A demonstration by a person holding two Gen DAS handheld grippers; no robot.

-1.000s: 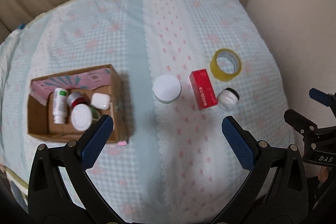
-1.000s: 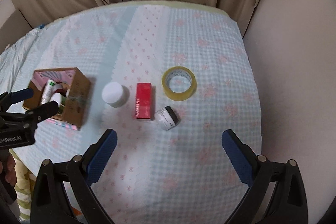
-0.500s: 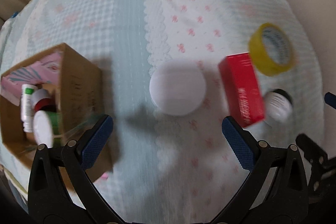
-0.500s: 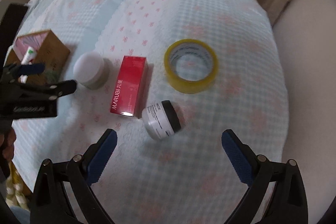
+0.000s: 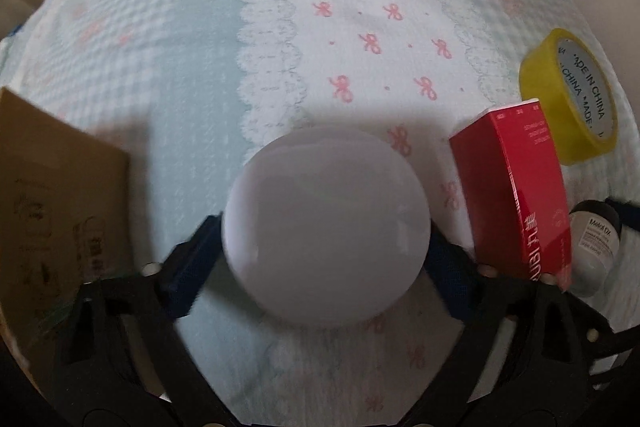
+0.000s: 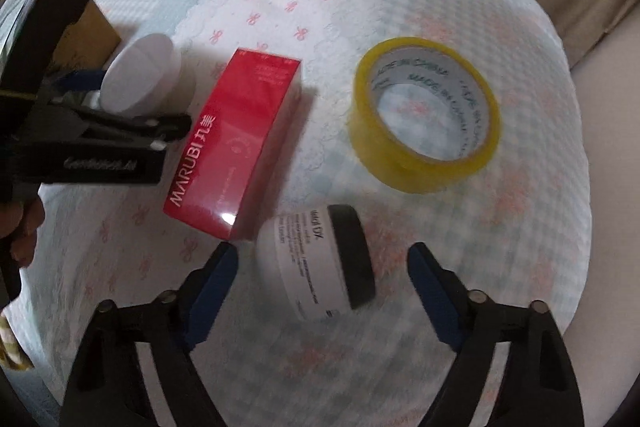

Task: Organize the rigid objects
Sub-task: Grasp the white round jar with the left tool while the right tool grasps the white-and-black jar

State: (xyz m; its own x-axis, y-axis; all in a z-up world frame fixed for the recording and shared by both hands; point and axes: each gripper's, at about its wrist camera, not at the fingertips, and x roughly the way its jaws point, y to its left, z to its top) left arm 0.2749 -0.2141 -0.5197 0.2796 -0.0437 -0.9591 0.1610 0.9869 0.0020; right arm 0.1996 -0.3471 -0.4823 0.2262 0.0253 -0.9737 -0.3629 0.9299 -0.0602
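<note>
Left wrist view: the left hand-held gripper (image 5: 326,259) straddles a white round-lidded jar (image 5: 326,227) that stands upright on a bed covered by a pale blue and white cloth with pink bows (image 5: 348,27). Its jaws are closing; the blue pads (image 5: 188,275) sit on either side of the jar, mostly hidden under the lid, so contact cannot be told. To the left, near the jar, stands the brown wall of a cardboard box (image 5: 60,195). To the right lies a red carton (image 5: 516,187), close beside the right finger. Beyond it a roll of yellow tape (image 5: 568,95) lies flat, and at the right edge a small white jar with a black cap (image 5: 594,243) lies on its side, just beside the carton.

Right wrist view: the right hand-held gripper (image 6: 322,283) is over the small black-capped jar (image 6: 316,263), which lies on its side between the two blue pads (image 6: 212,287). The jaws are closing, with a gap visible on each side of the jar. The red carton (image 6: 236,147), lettered MARUBI, lies just beyond the left pad, its near corner close to the jar. The yellow tape roll (image 6: 424,119) lies flat farther back on the right, apart from the jar. At the left the other gripper (image 6: 100,139), held by a person's hand (image 6: 20,231), reaches around the white-lidded jar (image 6: 140,75), with the cardboard box (image 6: 90,35) behind it.
</note>
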